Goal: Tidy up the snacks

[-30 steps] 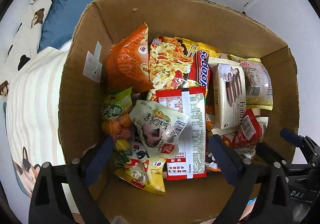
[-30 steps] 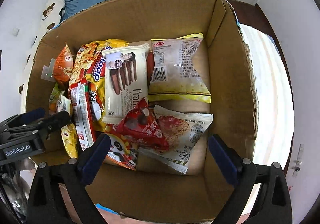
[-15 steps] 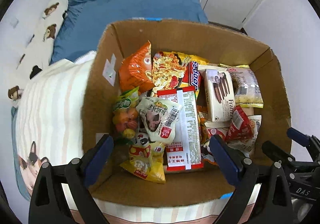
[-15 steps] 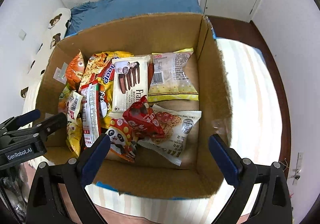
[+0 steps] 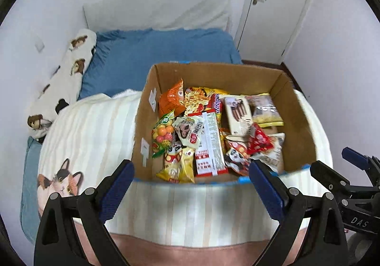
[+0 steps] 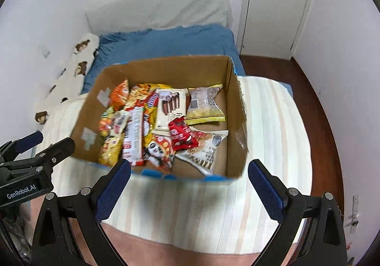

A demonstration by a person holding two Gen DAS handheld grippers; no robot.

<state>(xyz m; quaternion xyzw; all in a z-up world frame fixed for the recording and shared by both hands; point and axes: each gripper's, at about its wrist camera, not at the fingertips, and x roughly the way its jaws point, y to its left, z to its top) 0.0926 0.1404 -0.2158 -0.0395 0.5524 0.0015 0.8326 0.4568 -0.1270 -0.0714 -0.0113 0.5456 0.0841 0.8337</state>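
The left gripper point(image 5: 190, 185) and the right gripper point(image 6: 190, 183) both hang side by side above the near edge of the striped blanket point(image 5: 190, 209), each with its jaws spread wide and empty, pointing toward the cardboard box point(image 6: 163, 69) on the bed. The snack packets point(image 5: 211, 128) lie crowded inside the box, mostly toward its left side

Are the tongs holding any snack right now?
No. The left tongs and the right tongs are both open and empty; every snack lies in the cardboard box.
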